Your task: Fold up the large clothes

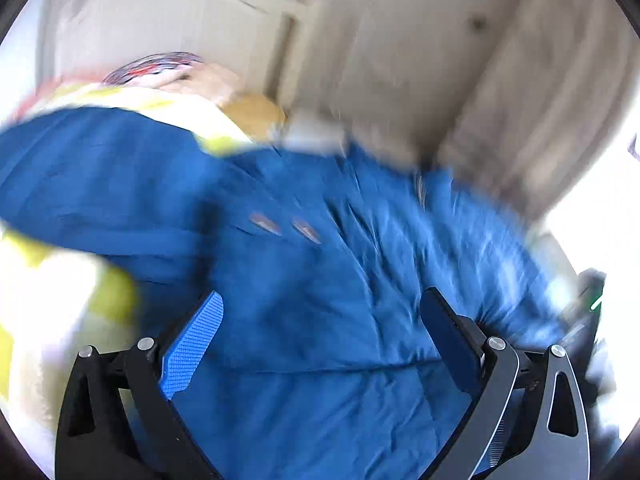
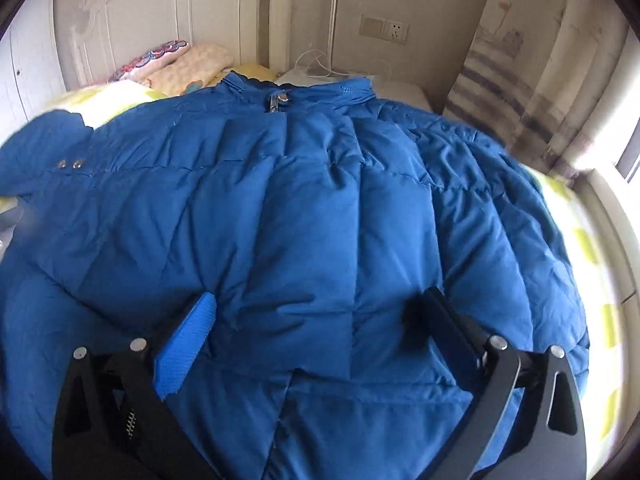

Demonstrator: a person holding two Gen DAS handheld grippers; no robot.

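**One blue jacket spread on a bed, two grippers spread wide above it**

One blue puffer jacket (image 2: 320, 208) lies flat across a yellow-and-white bedsheet (image 2: 580, 232), collar toward the headboard (image 2: 160, 12). Two metal snaps (image 2: 69, 165) show on one sleeve. The left gripper (image 1: 324, 312) and right gripper (image 2: 320, 308) both hover with jaws apart, holding nothing. Two pillows (image 2: 180, 64) rest beyond.

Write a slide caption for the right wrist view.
Open right tool poised over a blue puffer jacket spread on a bed, collar toward the headboard.

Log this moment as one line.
blue puffer jacket: spread on bed, unfolded | left gripper: open, empty | right gripper: open, empty
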